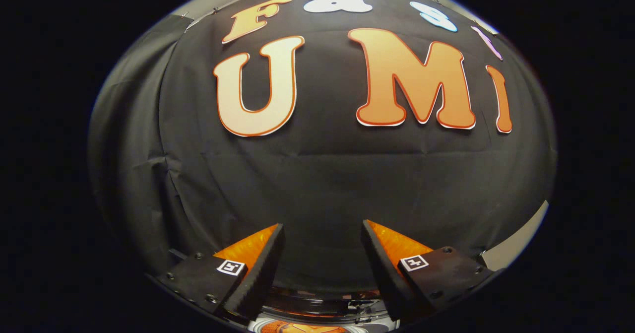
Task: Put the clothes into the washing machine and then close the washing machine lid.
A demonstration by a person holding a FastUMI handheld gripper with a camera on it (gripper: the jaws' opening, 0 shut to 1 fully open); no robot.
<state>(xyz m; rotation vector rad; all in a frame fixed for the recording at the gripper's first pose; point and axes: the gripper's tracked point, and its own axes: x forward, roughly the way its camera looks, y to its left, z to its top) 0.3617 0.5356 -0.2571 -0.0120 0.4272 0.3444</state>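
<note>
A: Tool (322, 253) status? Fingers spread wide, nothing betw. them, pointing at the black cloth booth wall (317, 184).

B: Agreed, jaws apart, empty. Task thing sits at bottom centre of frame, below and betw. the fingertips: round washing machine with dark glossy rim and pale ring (322, 318). Only a sliver visible; orange patch inside the ring, can't tell if cloth or reflection.

A: Lid position?

B: Can't tell. Some dark hardware at the rim, lower right of centre, too small to call.

A: Risks?

B: Tool aimed well above the machine, so the drum mouth is nearly out of view; a descent judged blind could clip the rim. Clothes not located, so grasp target unknown.
</note>
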